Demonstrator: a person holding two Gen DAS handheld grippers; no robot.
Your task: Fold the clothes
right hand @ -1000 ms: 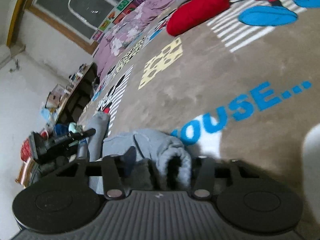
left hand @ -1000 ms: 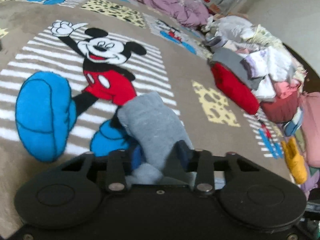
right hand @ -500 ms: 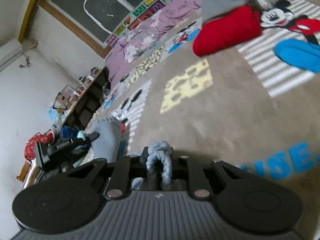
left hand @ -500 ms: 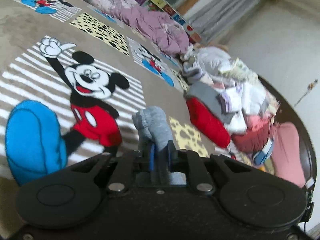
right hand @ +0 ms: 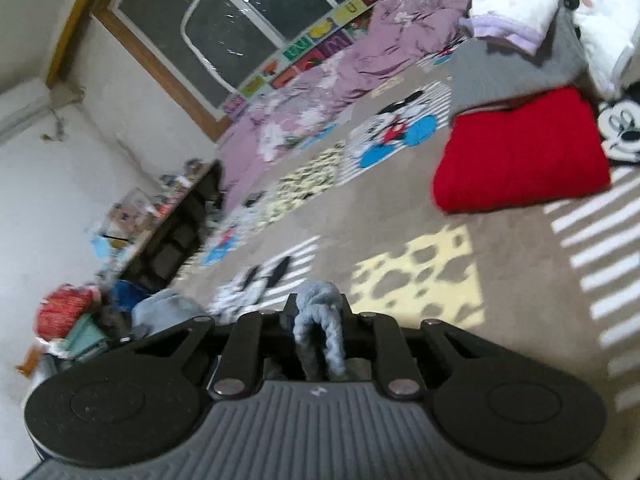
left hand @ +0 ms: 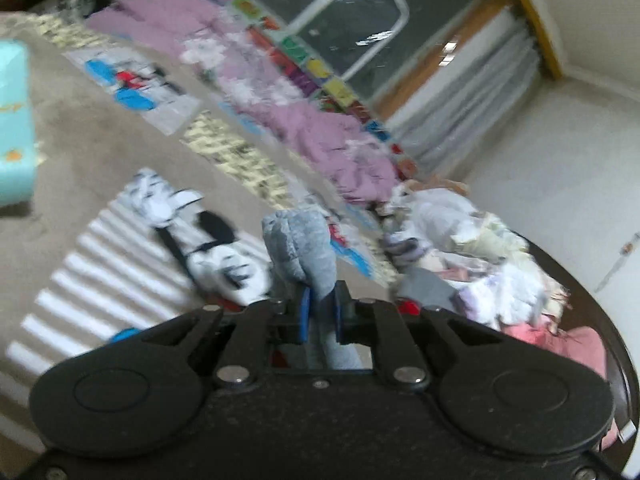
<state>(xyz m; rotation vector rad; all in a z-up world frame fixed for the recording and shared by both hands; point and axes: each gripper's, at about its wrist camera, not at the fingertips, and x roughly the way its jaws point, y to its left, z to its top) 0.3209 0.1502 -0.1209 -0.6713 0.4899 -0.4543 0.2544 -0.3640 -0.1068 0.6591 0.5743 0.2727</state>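
Note:
My left gripper (left hand: 320,300) is shut on a fold of a light grey-blue fleece garment (left hand: 300,248), which bunches up above the blue finger pads. My right gripper (right hand: 318,312) is shut on another edge of the same grey-blue garment (right hand: 320,320), which loops over between the fingers. Both are raised above the brown Mickey Mouse blanket (right hand: 400,220). The part of the garment hanging below the grippers is hidden. The left wrist view is blurred.
A pile of unfolded clothes (left hand: 472,256) lies at the right in the left wrist view. A folded red garment (right hand: 524,152) with a grey one (right hand: 512,68) sits on the blanket. A purple quilt (right hand: 340,80) lies under the window. A shelf (right hand: 168,236) stands at the left wall.
Both grippers have lifted with the grey-blue garment and tilted up, so the views now take in the window and walls. The jaws closed tight on the cloth.

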